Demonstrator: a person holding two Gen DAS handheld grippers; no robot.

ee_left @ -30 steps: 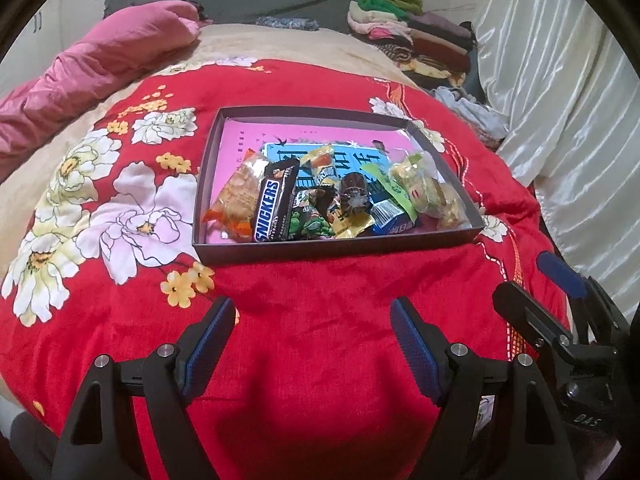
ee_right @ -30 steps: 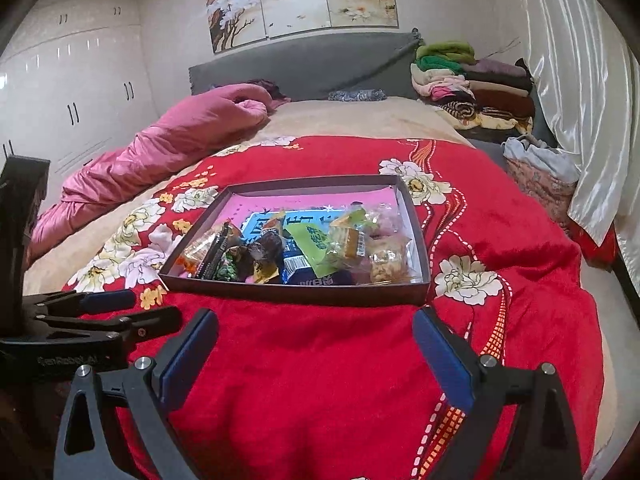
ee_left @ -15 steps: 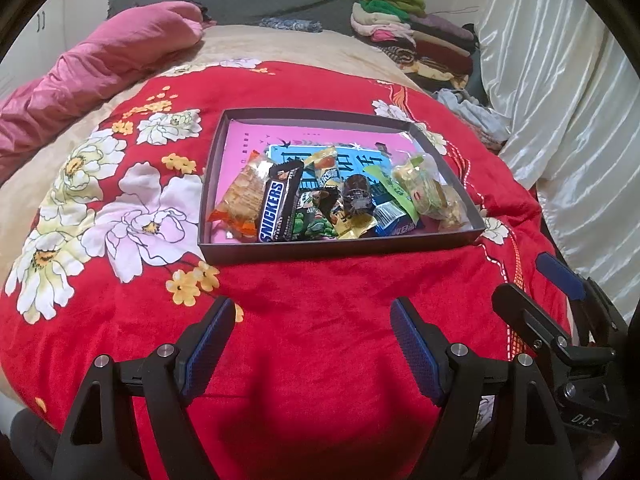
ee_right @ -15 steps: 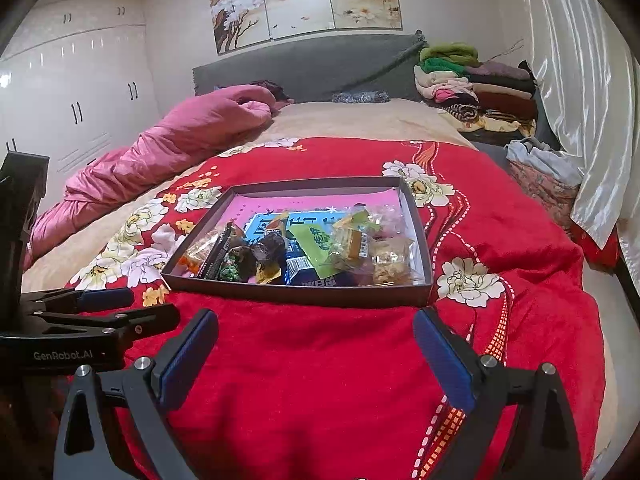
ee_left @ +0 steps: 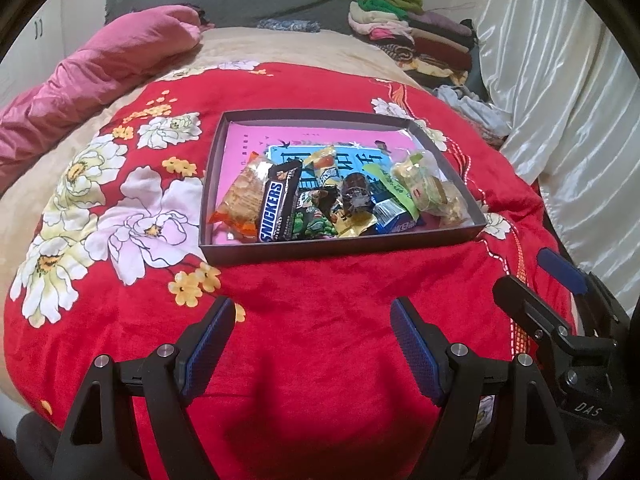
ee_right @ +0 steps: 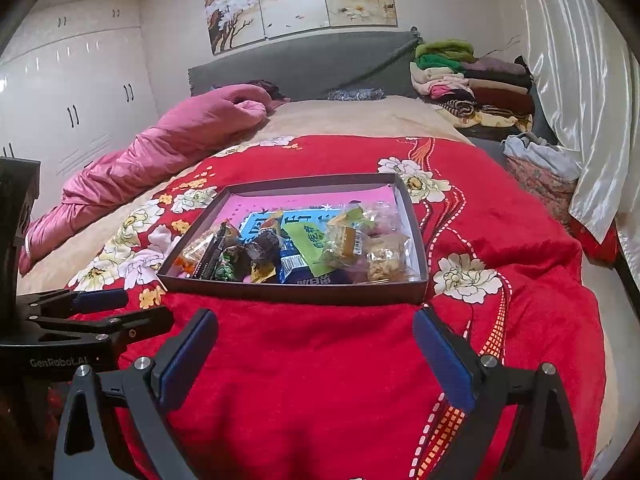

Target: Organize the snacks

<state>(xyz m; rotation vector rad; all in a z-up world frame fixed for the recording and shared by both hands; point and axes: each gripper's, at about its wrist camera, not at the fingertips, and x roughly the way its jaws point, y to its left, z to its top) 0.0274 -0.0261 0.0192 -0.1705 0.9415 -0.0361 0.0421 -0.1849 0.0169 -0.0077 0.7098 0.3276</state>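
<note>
A shallow dark box [ee_left: 340, 246] with a pink bottom sits on the red flowered blanket [ee_left: 312, 360]. It holds several snacks: a Snickers bar [ee_left: 278, 206], an orange packet [ee_left: 242, 200], a green strip packet [ee_left: 394, 188] and clear-wrapped cakes [ee_left: 430, 194]. The box also shows in the right wrist view [ee_right: 296, 292]. My left gripper [ee_left: 312, 320] is open and empty, near the blanket's front, short of the box. My right gripper [ee_right: 316, 332] is open and empty, to the right of the left one.
A pink duvet [ee_right: 160, 152] lies along the bed's left side. Folded clothes [ee_right: 472, 84] are stacked at the back right by the grey headboard [ee_right: 312, 64]. A white curtain [ee_left: 568, 100] hangs at the right. White wardrobes [ee_right: 72, 92] stand at the left.
Both cameras have tilted up slightly, so the box sits a little lower in each view. Both grippers stay open and empty.
</note>
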